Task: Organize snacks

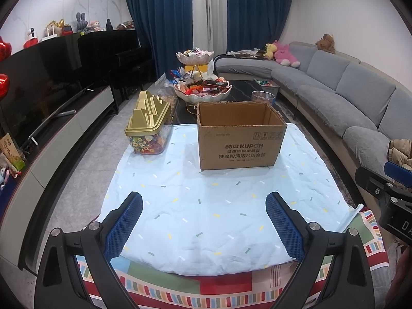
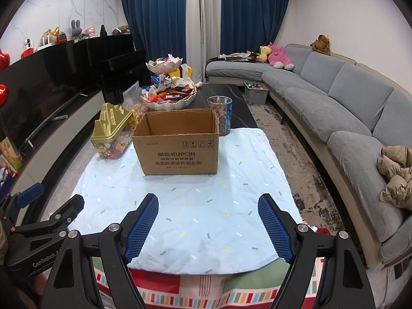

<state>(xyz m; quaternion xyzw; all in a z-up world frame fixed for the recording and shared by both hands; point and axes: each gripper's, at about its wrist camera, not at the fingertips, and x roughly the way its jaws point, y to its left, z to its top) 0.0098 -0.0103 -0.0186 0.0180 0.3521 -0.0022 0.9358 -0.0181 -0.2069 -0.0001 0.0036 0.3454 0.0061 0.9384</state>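
Nearest the lens, the left gripper hangs over the near edge of the pale blue cloth with its blue pads spread wide and nothing between them; the right gripper beside it is likewise spread and empty. Ahead of both, toward the far edge of the cloth, stands the open cardboard box, which looks empty from here. At the cloth's far left corner, just beside the box, sits the clear candy container with a gold lid, its long axis running away from the fingers. Past the box, off the cloth on the dark table, the tiered dish of wrapped snacks stands toward the left, while the clear jar of round snacks peeks out behind the box's right rear corner. By my reading nothing is sorted yet: the left gripper is nearer the gold-lidded container, the right nearer the jar
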